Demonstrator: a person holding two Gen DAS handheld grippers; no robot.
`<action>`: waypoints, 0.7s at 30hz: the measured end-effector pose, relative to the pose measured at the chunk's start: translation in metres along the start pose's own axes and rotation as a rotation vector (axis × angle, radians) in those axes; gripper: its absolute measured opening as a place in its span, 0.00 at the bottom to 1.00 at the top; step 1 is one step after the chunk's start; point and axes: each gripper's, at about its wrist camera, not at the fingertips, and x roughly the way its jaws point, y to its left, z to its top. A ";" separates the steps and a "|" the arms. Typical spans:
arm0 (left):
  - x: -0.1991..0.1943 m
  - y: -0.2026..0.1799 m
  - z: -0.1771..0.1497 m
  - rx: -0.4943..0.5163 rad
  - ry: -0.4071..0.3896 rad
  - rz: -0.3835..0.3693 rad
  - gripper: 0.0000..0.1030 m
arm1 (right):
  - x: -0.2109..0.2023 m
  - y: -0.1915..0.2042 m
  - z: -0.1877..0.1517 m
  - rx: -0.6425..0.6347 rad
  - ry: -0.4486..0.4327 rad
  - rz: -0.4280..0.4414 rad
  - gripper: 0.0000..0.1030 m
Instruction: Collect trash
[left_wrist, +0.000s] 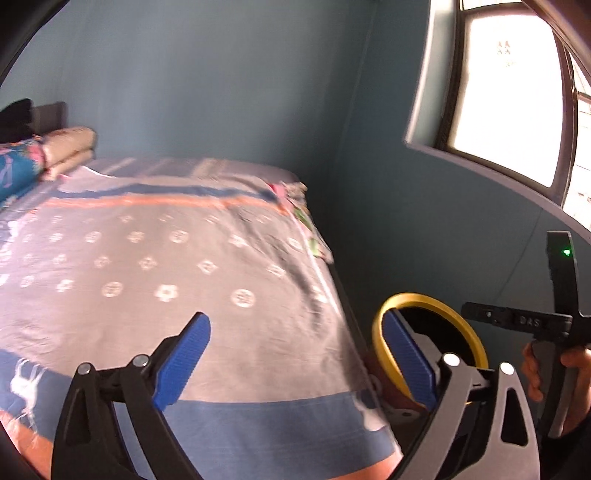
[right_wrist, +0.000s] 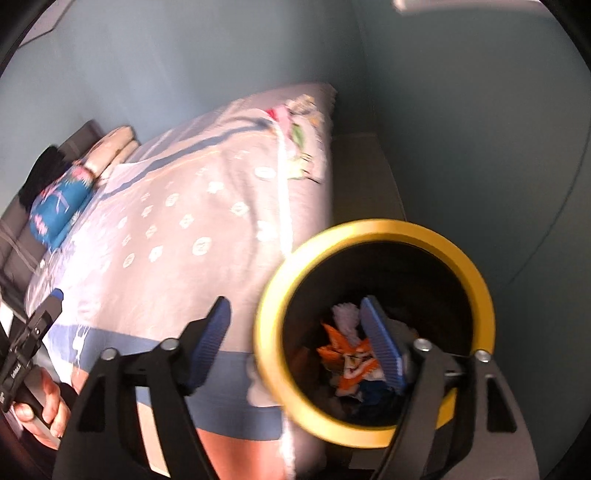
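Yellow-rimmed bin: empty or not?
Not empty. The bin holds an orange wrapper, white paper and something blue at the bottom.

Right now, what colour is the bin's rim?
Yellow. The bin's rim shows best in the right wrist view.

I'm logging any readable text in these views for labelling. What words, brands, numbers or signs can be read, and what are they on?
"DAS": on the crossbar of the right gripper's body, seen from the left wrist.
Faint marks on the window pane: blurred, unreadable.
Orange wrapper in the yellow-rimmed bin: print too blurred to read.
Left gripper's body: small lettering, unreadable.
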 end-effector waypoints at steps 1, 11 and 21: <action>-0.011 0.004 -0.002 -0.002 -0.020 0.018 0.92 | -0.006 0.017 -0.006 -0.028 -0.026 -0.002 0.80; -0.120 0.013 -0.034 0.042 -0.223 0.149 0.92 | -0.063 0.138 -0.078 -0.135 -0.298 -0.149 0.92; -0.166 0.015 -0.058 -0.016 -0.256 0.188 0.92 | -0.108 0.165 -0.129 -0.062 -0.481 -0.221 0.92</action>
